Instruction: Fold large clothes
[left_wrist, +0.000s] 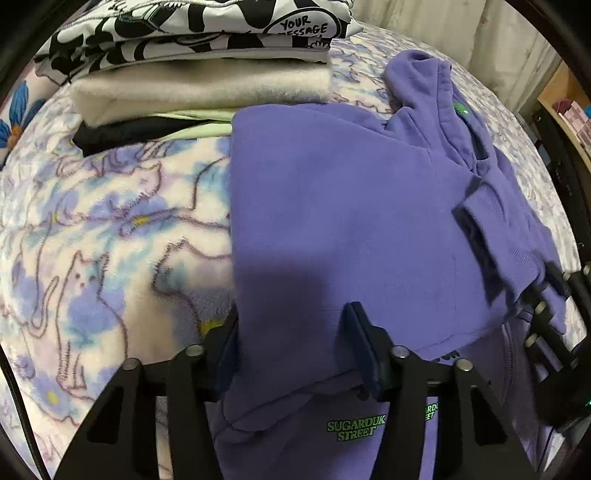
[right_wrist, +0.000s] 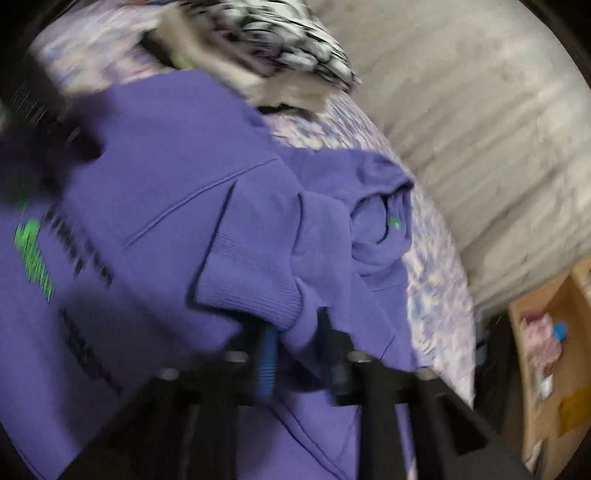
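A purple cotton hoodie (left_wrist: 332, 206) lies part-folded on a bed covered by a fleecy blanket printed with lilac cats and blue flowers (left_wrist: 110, 221), its body doubled over so a green "SUGARDUK STREET" print (left_wrist: 354, 431) shows at the near edge. The hood (left_wrist: 417, 77) is bunched at the far right.

The left gripper (left_wrist: 291, 343) stands at the near left corner of the folded body, its blue-padded jaws astride the doubled edge of the cloth; the fabric sits between them, but whether the pads actually pinch it I cannot tell.

The right gripper (right_wrist: 295, 343) is at the hoodie's right side, jaws drawn in close on the ribbed cuff of a sleeve (right_wrist: 255, 295), which it grips; that view is smeared by motion. It also shows at the right edge of the left wrist view (left_wrist: 546, 295).

At the far left of the bed, just beside the hoodie, is a stack of folded clothes (left_wrist: 199, 88): a black-and-white cartoon-print garment (left_wrist: 207, 33) on top, a cream fuzzy one beneath, then pale green and black. A wooden shelf (right_wrist: 554, 332) stands to the right, beyond the bed.
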